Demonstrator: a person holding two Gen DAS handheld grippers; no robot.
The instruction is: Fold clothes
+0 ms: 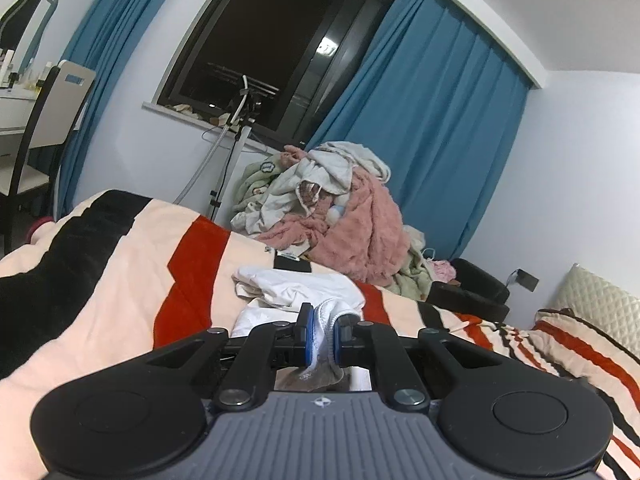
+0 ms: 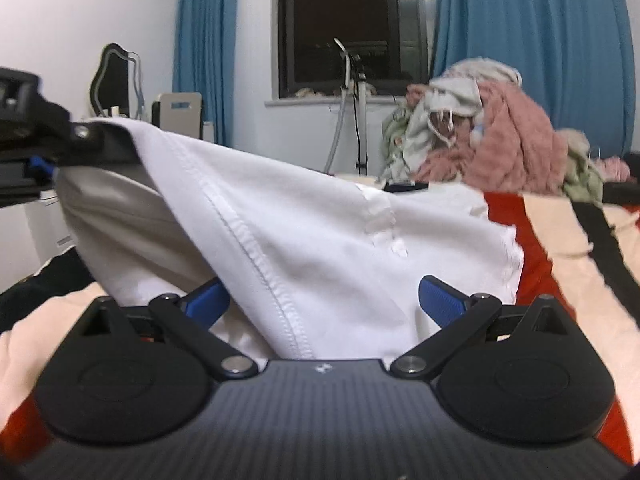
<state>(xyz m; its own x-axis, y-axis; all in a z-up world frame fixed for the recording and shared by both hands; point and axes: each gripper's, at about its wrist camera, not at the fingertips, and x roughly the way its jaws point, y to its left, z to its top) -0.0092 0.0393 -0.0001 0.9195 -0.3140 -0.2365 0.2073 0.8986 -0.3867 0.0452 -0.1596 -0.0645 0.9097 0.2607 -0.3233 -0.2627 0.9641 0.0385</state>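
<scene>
A white garment lies on the striped bed. My left gripper is shut on a hemmed edge of it and holds that edge lifted. In the right wrist view the left gripper shows at the left, with the white garment draped from it down toward me. My right gripper is open, its blue pads spread wide on either side of the garment's stitched hem, which lies between them. The pads do not press the cloth.
A bed with a cream, red and black striped blanket fills the foreground. A pile of pink, green and grey clothes sits at its far side. A dark flat object lies near the pile. A chair stands left, a quilted pillow right.
</scene>
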